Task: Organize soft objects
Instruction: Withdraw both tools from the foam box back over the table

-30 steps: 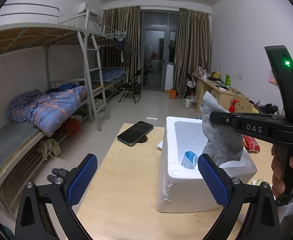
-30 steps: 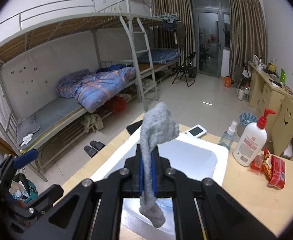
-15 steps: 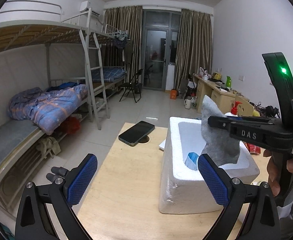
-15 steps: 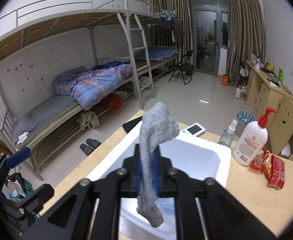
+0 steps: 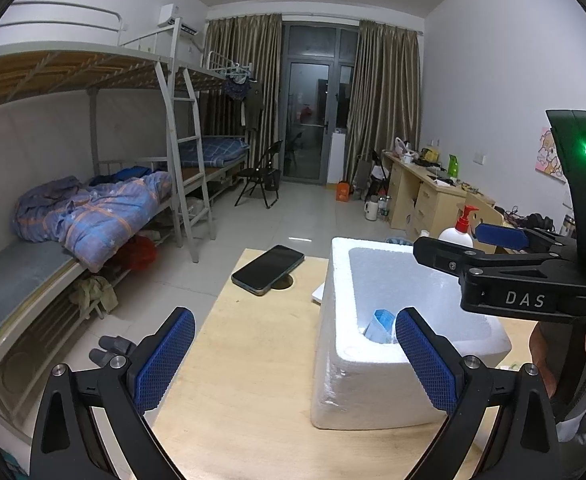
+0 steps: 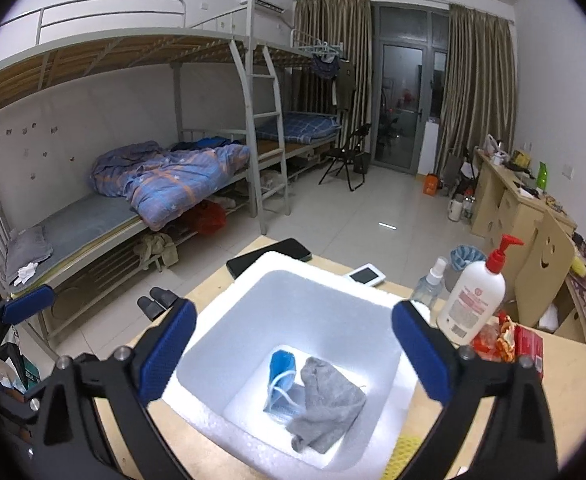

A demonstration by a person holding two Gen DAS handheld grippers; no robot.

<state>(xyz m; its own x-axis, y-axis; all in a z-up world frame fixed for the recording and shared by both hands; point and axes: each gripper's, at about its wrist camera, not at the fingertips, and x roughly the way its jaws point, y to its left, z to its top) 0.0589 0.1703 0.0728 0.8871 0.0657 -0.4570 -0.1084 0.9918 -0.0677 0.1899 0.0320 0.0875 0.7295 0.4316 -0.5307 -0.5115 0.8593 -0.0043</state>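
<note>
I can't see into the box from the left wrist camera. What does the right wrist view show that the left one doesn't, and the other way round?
Only the right wrist view shows the box floor: the grey sock lying crumpled partly over the blue face mask, plus the spray bottle on the table. Only the left wrist view shows the right gripper from outside, open above the foam box. Both show the box, the phone, the lotion bottle and the open left gripper.
</note>
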